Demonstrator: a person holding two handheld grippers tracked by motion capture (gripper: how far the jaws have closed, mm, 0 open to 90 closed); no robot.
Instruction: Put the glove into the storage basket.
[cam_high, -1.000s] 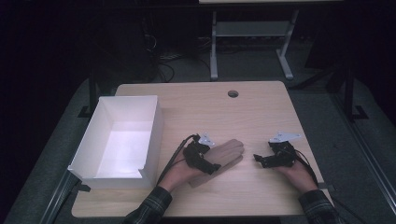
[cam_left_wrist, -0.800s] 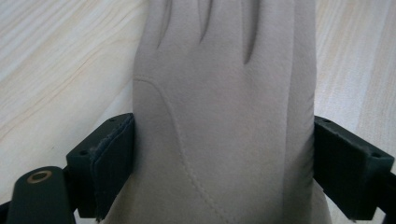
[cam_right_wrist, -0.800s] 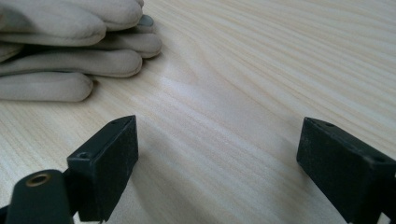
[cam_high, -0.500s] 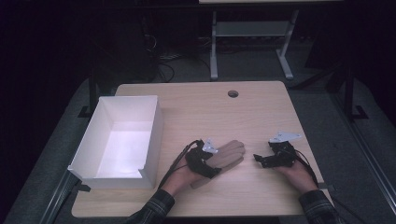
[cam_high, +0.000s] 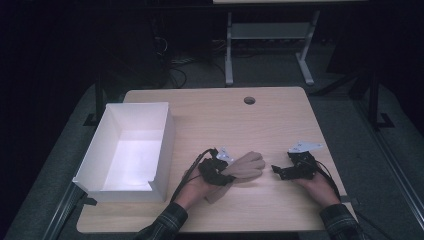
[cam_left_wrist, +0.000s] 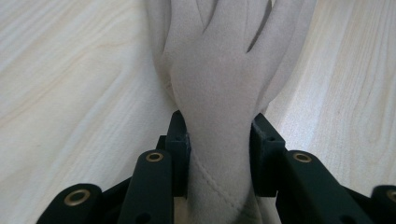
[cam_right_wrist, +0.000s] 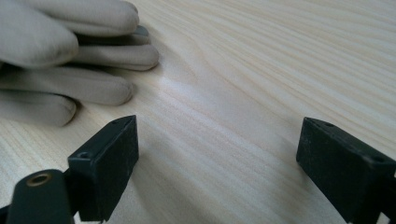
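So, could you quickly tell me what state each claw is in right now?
Left claw: shut on the beige glove at its cuff.
Right claw: open, holding nothing, beside the glove's fingertips.

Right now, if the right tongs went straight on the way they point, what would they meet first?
Probably the beige glove: the right tongs, open and empty, point left toward its fingertips. In the right gripper view the fingertips sit left of centre, so they might only graze them. Depth is unclear.

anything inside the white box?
The white box looks empty in the high view: bare white floor and walls. Its near wall hides a strip of floor along the front edge, so that part cannot be checked. The glove lies outside it, clamped in the left gripper.
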